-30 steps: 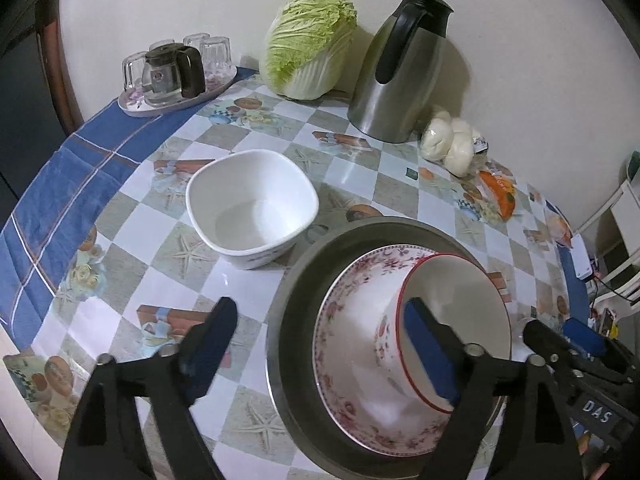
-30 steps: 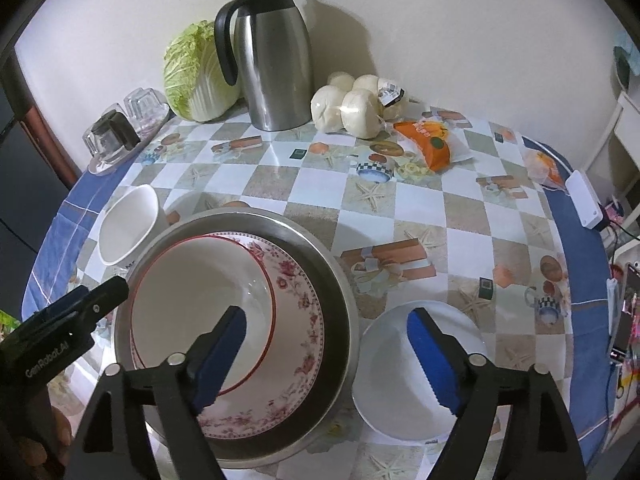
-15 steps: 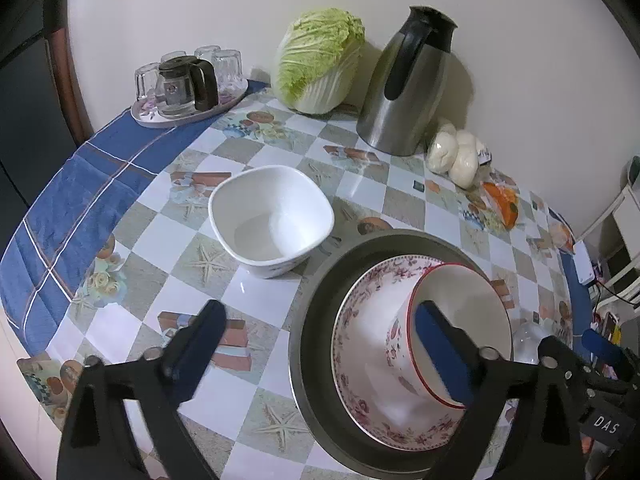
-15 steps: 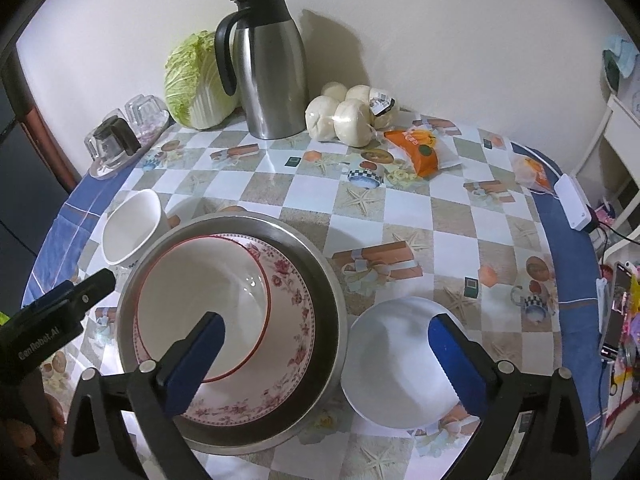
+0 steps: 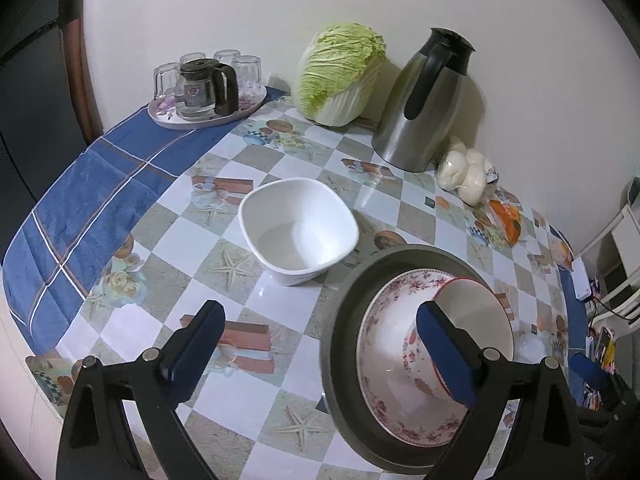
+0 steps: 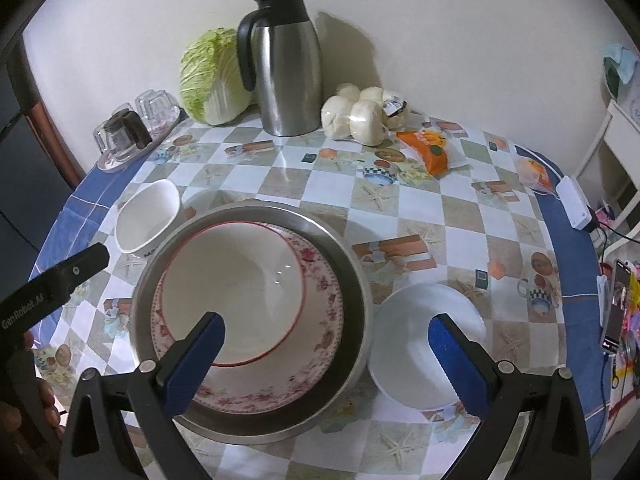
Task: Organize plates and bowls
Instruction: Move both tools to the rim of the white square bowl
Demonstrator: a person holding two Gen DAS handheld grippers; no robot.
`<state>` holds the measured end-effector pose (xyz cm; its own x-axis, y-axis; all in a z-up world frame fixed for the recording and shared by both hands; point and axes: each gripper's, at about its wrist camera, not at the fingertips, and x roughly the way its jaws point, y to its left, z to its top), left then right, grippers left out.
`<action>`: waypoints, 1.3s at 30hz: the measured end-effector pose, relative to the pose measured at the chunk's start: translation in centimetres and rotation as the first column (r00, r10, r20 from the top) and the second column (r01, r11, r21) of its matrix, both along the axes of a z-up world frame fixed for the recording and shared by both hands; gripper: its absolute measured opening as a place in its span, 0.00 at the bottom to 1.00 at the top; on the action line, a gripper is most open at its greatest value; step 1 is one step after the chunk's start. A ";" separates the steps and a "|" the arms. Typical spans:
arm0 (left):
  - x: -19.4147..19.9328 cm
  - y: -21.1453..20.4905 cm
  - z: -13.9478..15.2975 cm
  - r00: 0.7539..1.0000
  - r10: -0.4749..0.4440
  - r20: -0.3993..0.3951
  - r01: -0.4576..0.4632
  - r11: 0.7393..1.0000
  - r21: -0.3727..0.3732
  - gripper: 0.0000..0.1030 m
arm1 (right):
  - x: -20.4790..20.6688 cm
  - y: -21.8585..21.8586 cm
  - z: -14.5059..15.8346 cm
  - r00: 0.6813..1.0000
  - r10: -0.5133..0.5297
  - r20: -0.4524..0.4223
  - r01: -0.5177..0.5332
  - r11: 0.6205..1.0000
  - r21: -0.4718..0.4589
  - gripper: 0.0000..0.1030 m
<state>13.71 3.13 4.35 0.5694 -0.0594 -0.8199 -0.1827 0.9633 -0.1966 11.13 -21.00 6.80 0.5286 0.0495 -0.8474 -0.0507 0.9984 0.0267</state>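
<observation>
A steel basin [image 6: 354, 268] stands on the checked table and holds a flowered bowl [image 6: 320, 320]. A red-rimmed bowl [image 6: 236, 288] is nested inside that one. Just right of the basin lies a white plate [image 6: 420, 328], and to its far left sits a white square bowl [image 6: 148, 216]. My right gripper [image 6: 326, 322] hangs open above the basin's right side, holding nothing. In the left wrist view the square bowl [image 5: 298, 228] is ahead, and the basin [image 5: 340, 344] with the red-rimmed bowl [image 5: 472, 312] is at the right. My left gripper [image 5: 318, 316] is open and empty over the basin's left rim.
Along the wall stand a cabbage [image 6: 212, 76], a steel jug [image 6: 284, 64], a bag of buns [image 6: 360, 112] and a tray of glasses [image 5: 204, 92]. An orange packet [image 6: 432, 148], a white adapter [image 6: 576, 204] and a phone [image 6: 618, 308] lie at the right edge.
Both grippers have drawn back and a little up from the basin, and both sets of jaws stand wider. The bowls and the plate have not moved.
</observation>
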 end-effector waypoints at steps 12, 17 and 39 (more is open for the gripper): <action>0.6 4.7 -0.9 0.997 0.072 -0.017 -0.072 0.997 -0.021 0.94 | 0.6 3.8 -0.1 1.000 -0.008 0.027 0.006 0.996 0.086 1.00; 1.1 6.7 -1.3 0.994 0.109 -0.017 -0.109 0.993 -0.037 0.94 | 0.9 5.4 -0.2 0.999 -0.005 0.041 -0.001 0.991 0.135 1.00; 5.3 10.4 -5.4 0.986 0.163 -0.046 -0.169 0.965 -0.199 0.75 | 8.1 11.1 -0.3 0.999 -0.009 -0.040 0.017 0.980 0.198 0.78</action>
<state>18.99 13.55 -1.02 0.5614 -0.1318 -0.8169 -0.3448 0.8602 -0.3757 19.18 -9.85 6.46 0.4971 0.2119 -0.8414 -0.0327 0.9736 0.2258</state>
